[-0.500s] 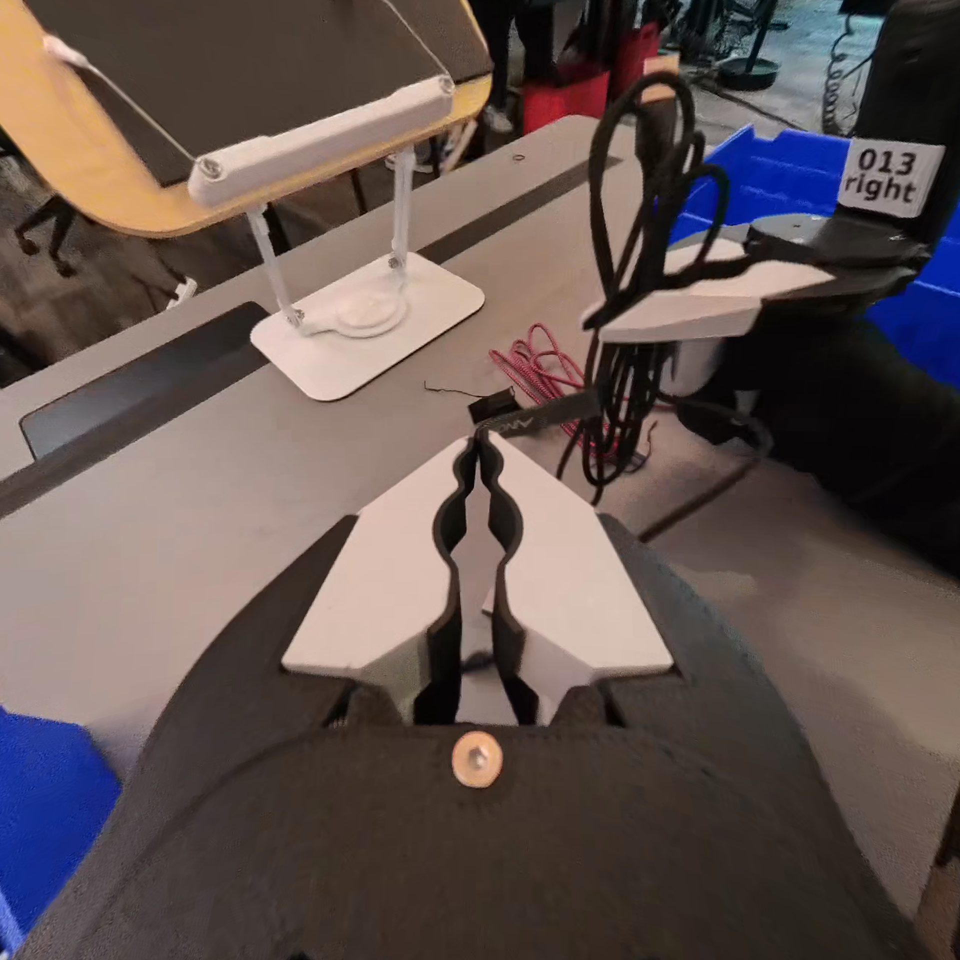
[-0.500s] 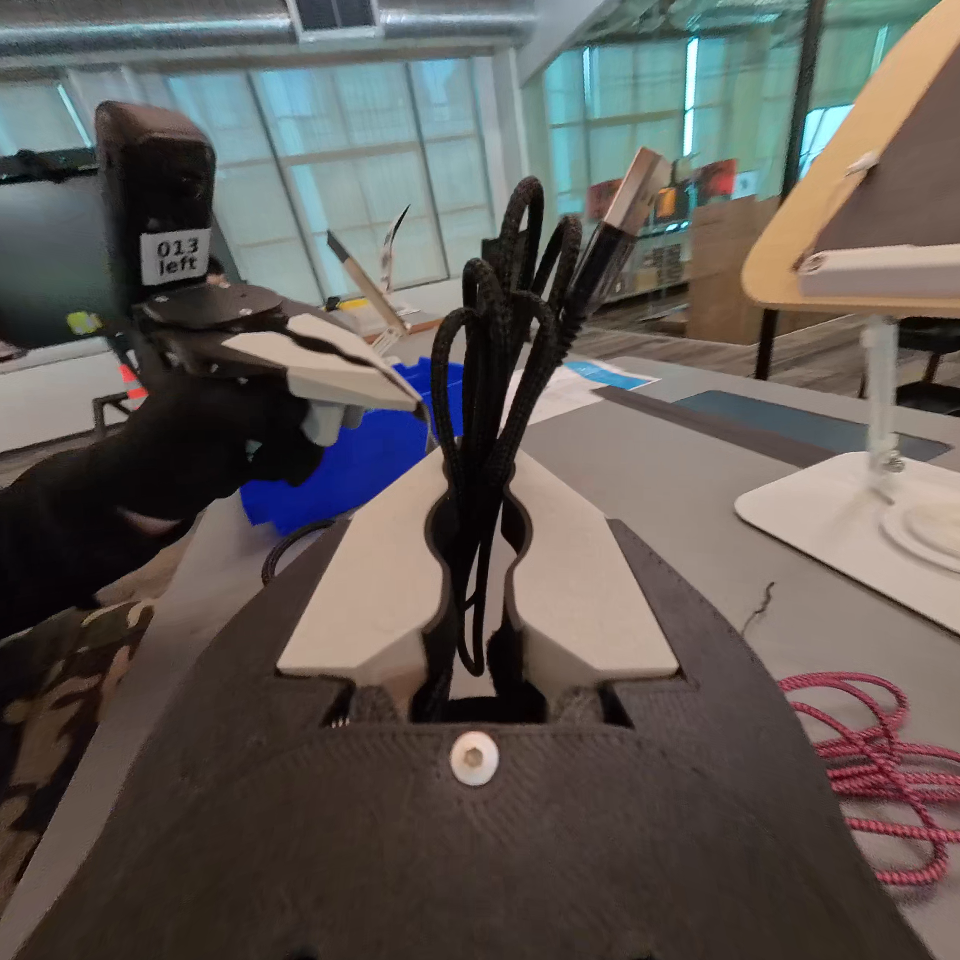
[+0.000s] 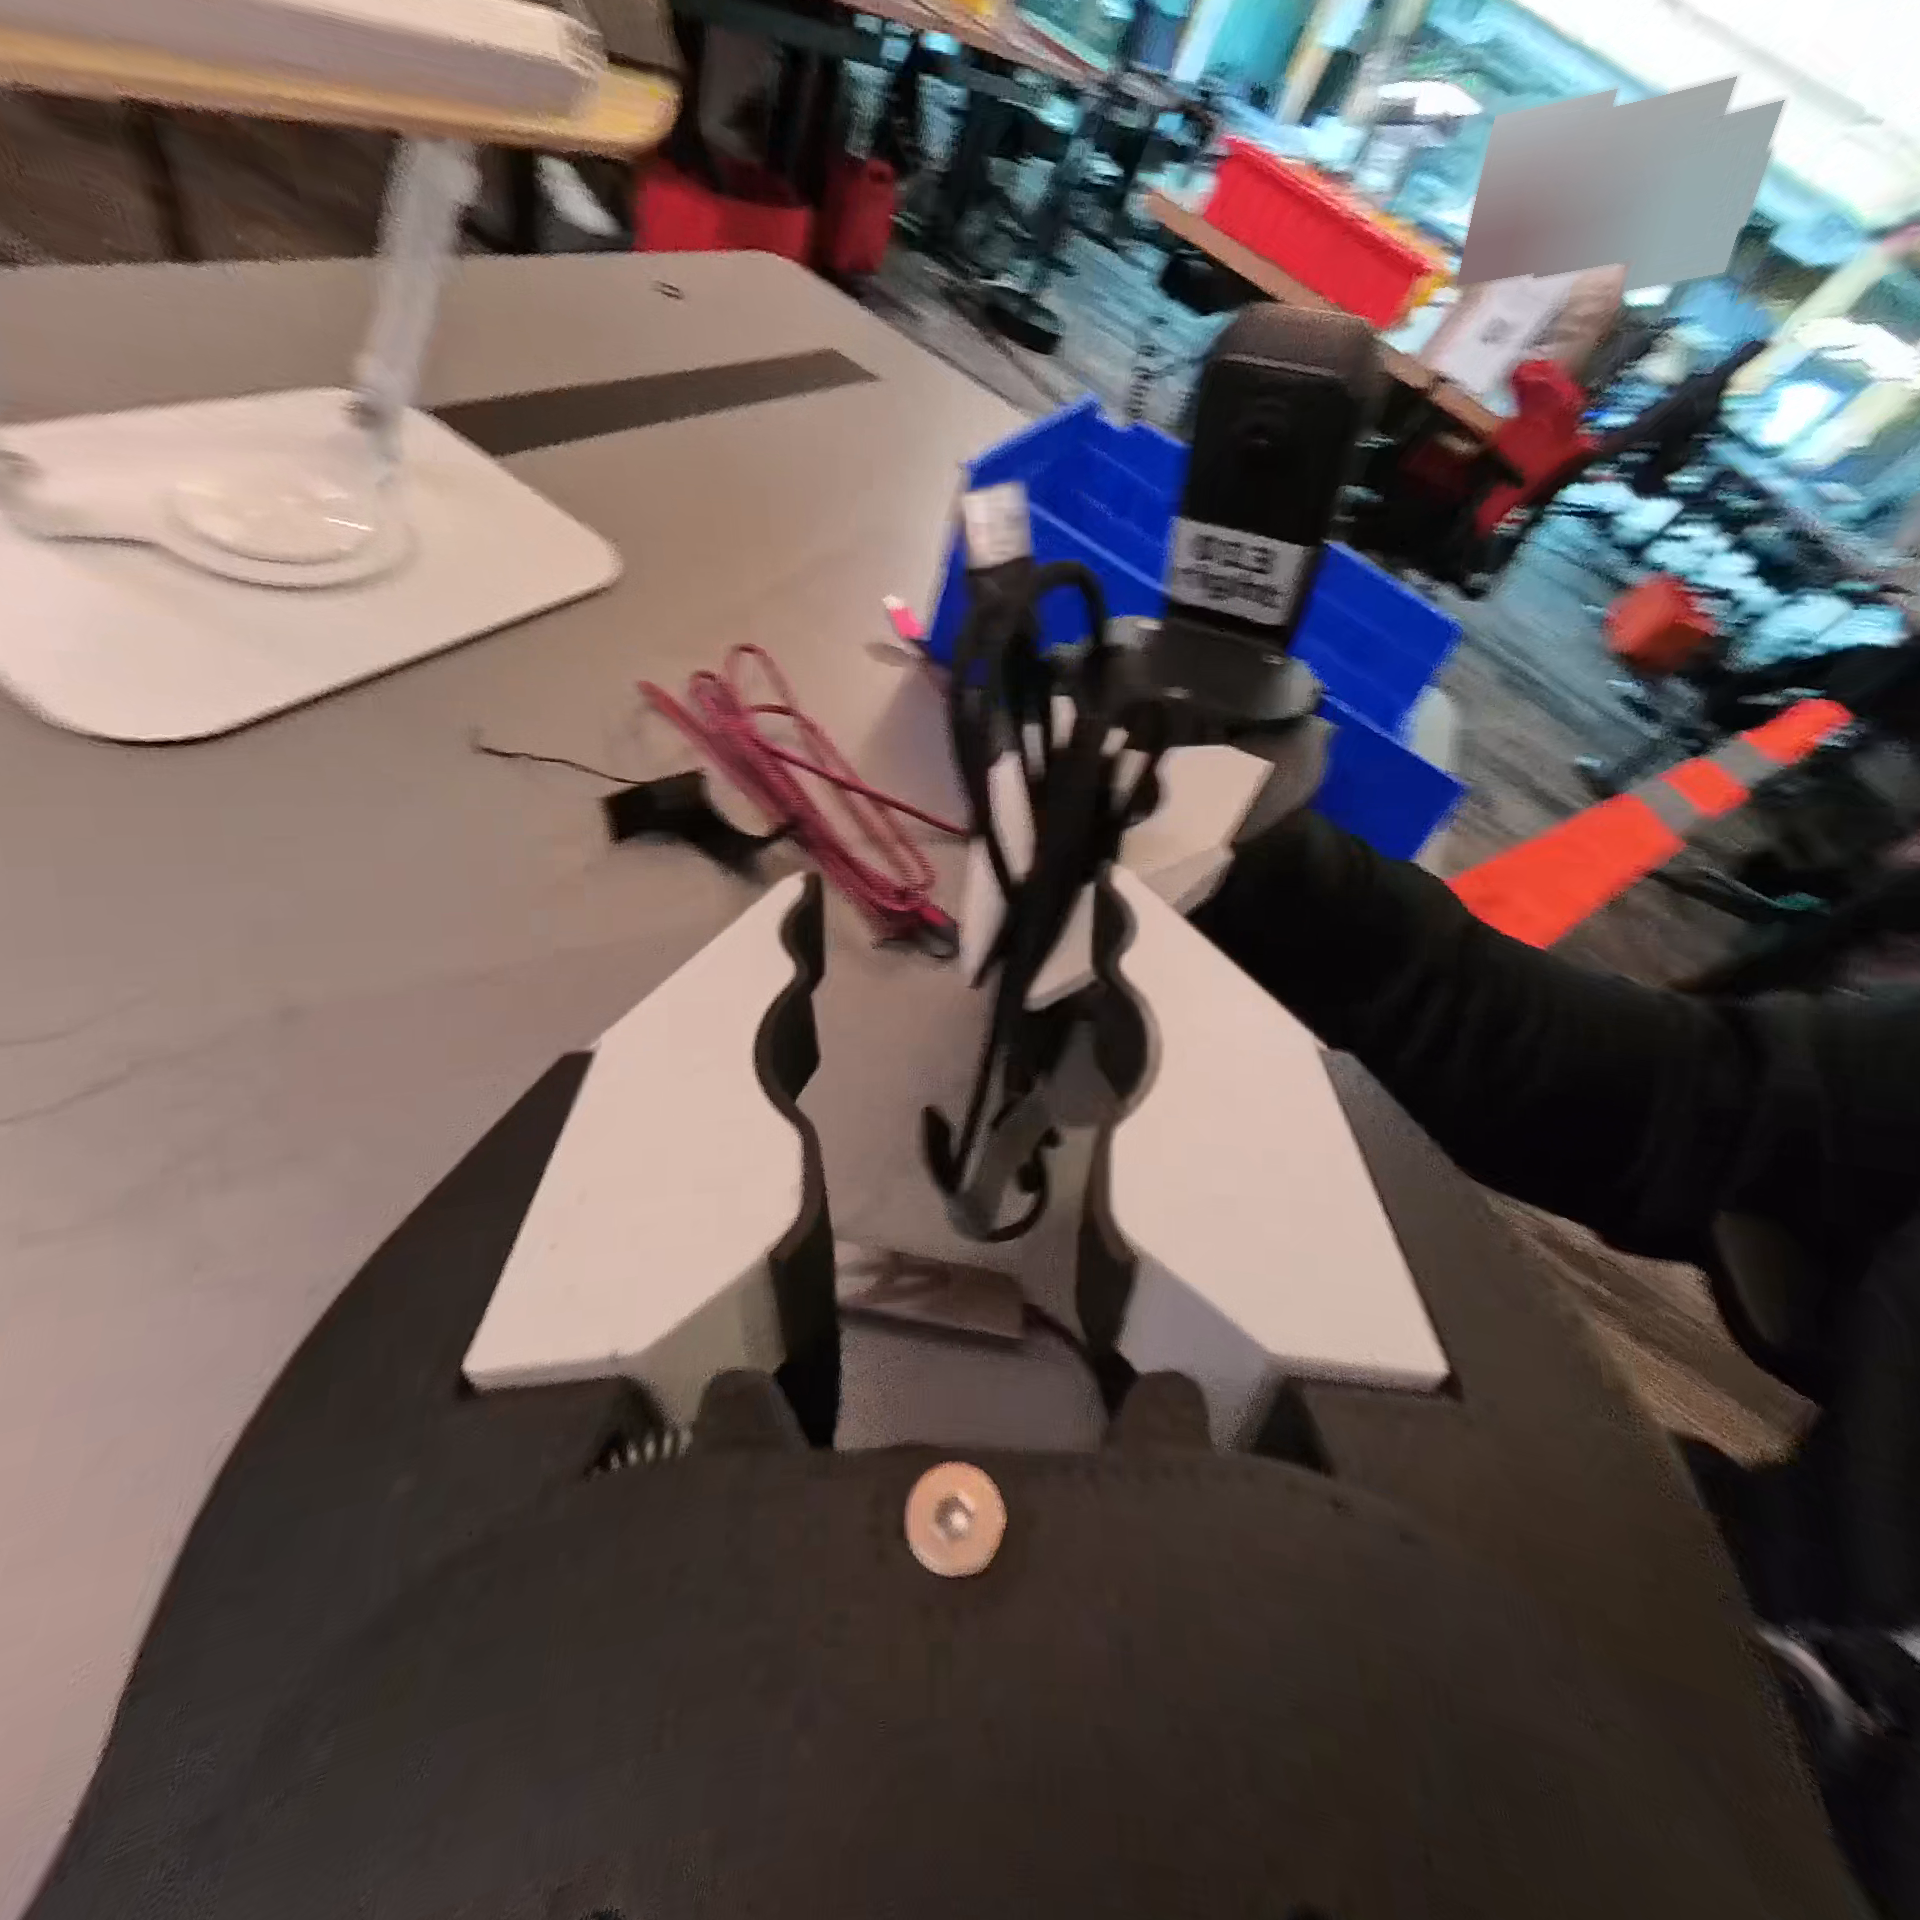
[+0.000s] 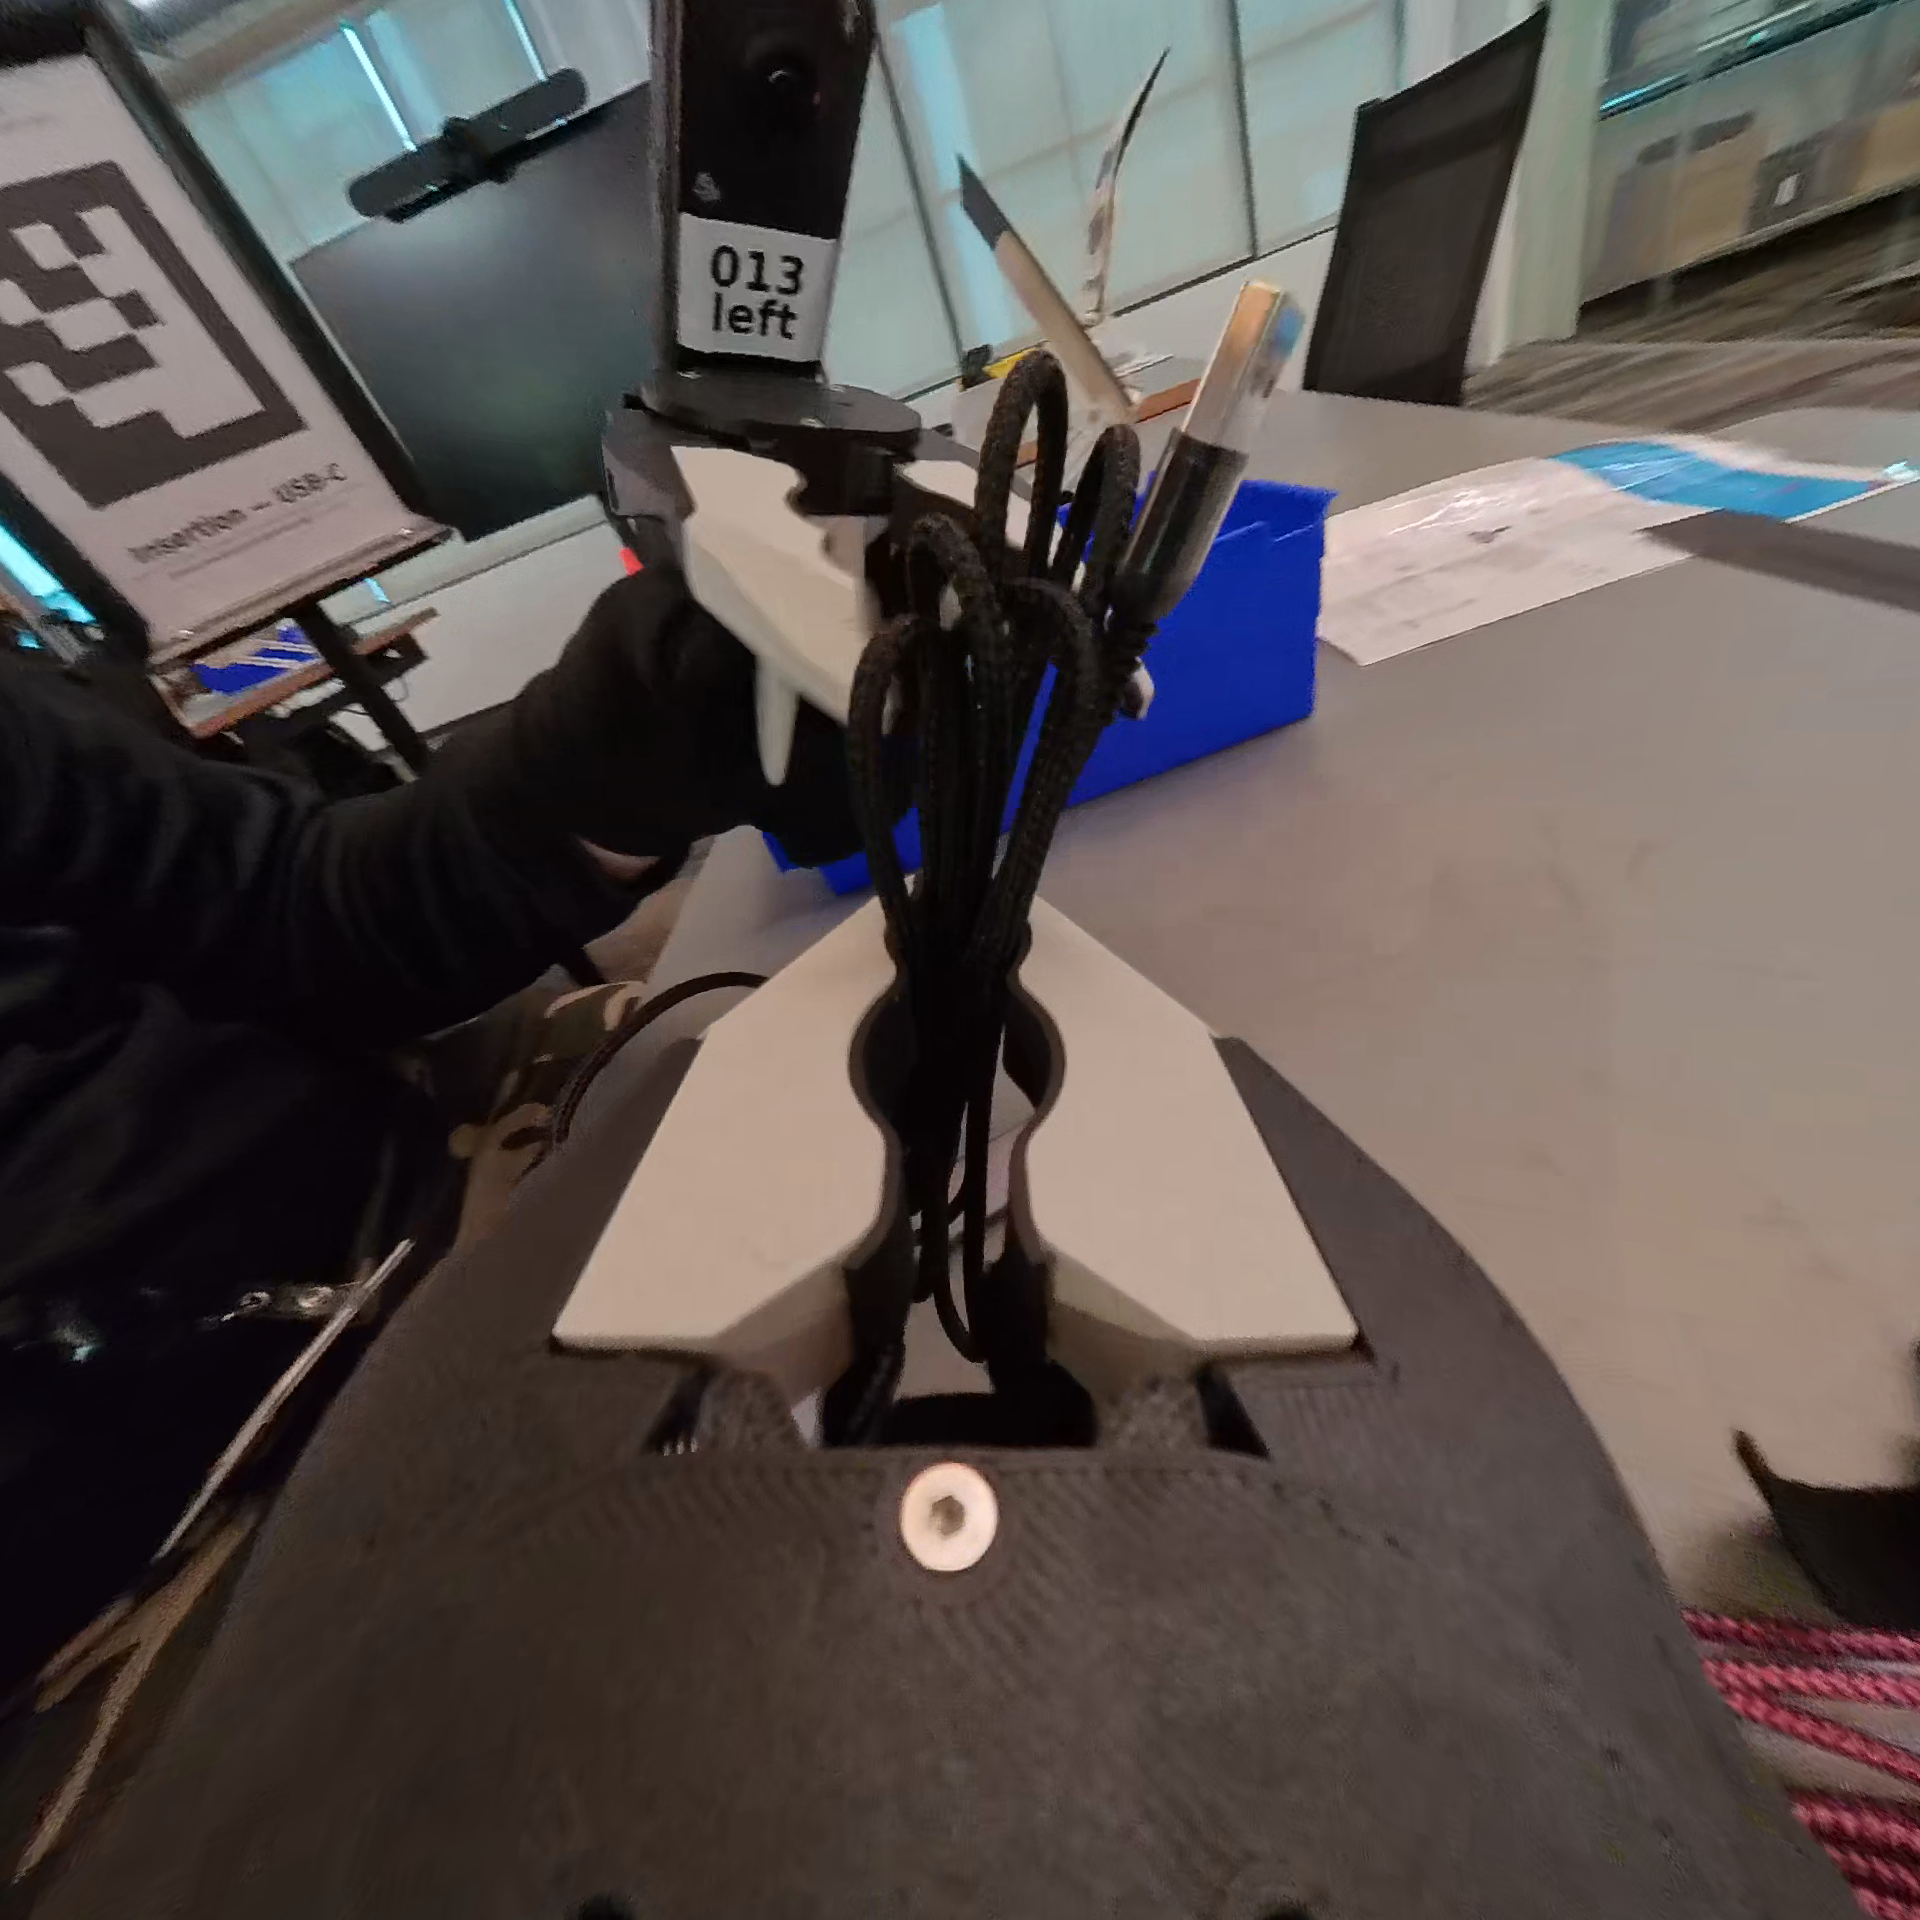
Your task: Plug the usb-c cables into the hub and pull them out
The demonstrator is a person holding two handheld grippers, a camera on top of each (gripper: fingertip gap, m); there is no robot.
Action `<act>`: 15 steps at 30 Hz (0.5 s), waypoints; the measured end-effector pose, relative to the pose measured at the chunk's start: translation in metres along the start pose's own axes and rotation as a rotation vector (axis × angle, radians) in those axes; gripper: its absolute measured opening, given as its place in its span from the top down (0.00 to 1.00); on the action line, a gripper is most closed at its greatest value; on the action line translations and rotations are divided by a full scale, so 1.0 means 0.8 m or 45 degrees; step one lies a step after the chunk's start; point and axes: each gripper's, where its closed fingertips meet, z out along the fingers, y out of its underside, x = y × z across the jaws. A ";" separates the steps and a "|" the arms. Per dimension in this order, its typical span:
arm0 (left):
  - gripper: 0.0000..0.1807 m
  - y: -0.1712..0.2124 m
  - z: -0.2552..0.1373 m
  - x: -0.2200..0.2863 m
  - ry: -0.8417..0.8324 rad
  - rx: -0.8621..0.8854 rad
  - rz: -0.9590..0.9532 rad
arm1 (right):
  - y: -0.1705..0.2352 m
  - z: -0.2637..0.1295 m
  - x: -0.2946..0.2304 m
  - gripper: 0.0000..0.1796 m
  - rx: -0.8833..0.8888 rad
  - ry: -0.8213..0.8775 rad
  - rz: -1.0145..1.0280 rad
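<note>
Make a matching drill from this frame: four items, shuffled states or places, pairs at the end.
1. left gripper
2. right gripper
3. pink cable
4. blue bin

A. lying loose on the grey table
B. shut on the black cable bundle
C. open, holding nothing
D. standing on the table behind the bundle

Pairs: 1-C, 2-B, 3-A, 4-D

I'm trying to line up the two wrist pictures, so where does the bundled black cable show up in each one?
Left wrist view: black cable hangs just right of centre, pinched in the far right gripper.
Right wrist view: it rises through the centre, clamped between the near fingers.
Shared landmark: blue bin behind the bundle.
</note>
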 end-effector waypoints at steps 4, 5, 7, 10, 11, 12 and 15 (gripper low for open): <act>0.70 0.017 0.020 0.041 0.273 -0.043 -0.073 | 0.010 0.007 -0.016 0.96 -0.053 -0.103 0.026; 0.75 0.017 0.024 0.044 0.282 -0.022 -0.063 | 0.014 0.010 -0.021 0.95 -0.077 -0.121 0.006; 0.89 0.017 0.029 0.051 0.321 -0.005 -0.075 | 0.020 0.015 -0.027 0.95 -0.114 -0.130 -0.038; 0.95 0.008 0.031 0.031 0.197 0.080 -0.087 | 0.014 0.015 -0.014 0.89 -0.079 -0.034 -0.074; 0.95 0.004 0.029 0.026 0.176 0.111 -0.099 | 0.010 0.012 -0.006 0.85 -0.065 0.012 -0.078; 0.95 -0.003 0.026 0.019 0.141 0.164 -0.119 | 0.004 0.007 0.001 0.82 -0.042 0.060 -0.084; 0.95 -0.021 0.016 -0.001 0.073 0.312 -0.225 | -0.005 -0.007 0.018 0.79 -0.027 0.218 -0.180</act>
